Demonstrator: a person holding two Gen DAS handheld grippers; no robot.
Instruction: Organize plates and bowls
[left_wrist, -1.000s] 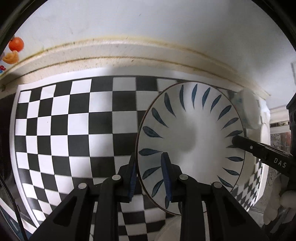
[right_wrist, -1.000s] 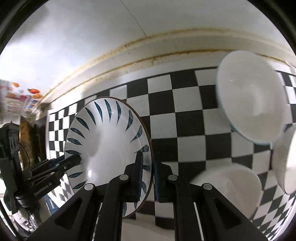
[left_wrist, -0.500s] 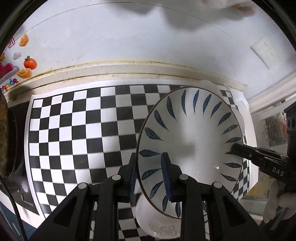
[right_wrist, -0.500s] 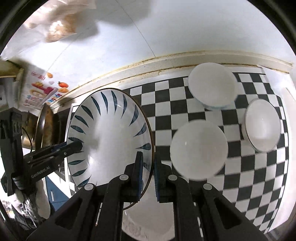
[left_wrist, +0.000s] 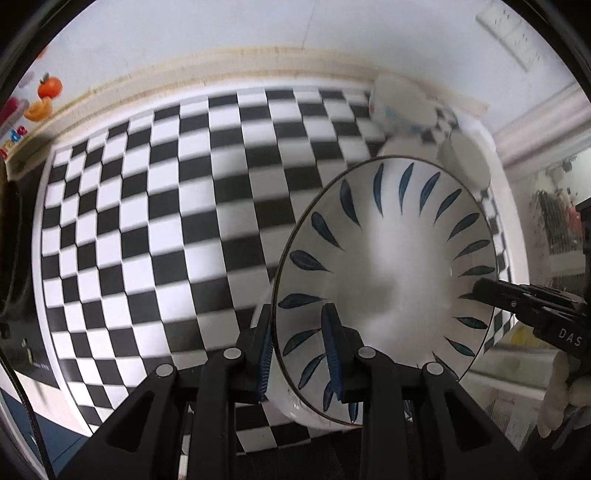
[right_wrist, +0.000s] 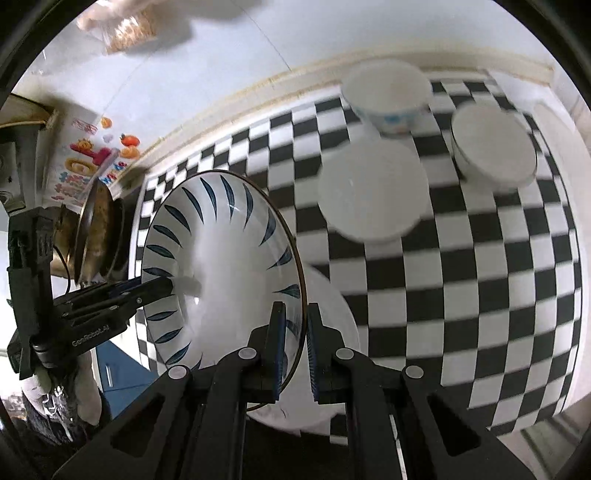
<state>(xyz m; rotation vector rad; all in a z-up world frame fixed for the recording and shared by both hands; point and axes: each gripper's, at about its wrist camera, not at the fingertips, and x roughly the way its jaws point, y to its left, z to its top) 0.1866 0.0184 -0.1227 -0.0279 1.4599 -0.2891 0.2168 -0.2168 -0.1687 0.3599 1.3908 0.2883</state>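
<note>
We find both hand-held grippers, left (left_wrist: 297, 345) and right (right_wrist: 295, 345), clamped on opposite rims of the leaf-patterned plate (left_wrist: 391, 266), above a white bowl (right_wrist: 328, 332) directly beneath.

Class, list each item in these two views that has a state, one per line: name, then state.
Left gripper: shut on the plate's rim.
Right gripper: shut on the opposite rim.
Leaf-pattern plate: held off the checkered mat, tilted.
White bowls: upright, empty, on the mat.

text: "DAS" | on: right tool (left_wrist: 484, 291) || text: "GenRobot.AI" | on: left tool (right_wrist: 166, 286)
</note>
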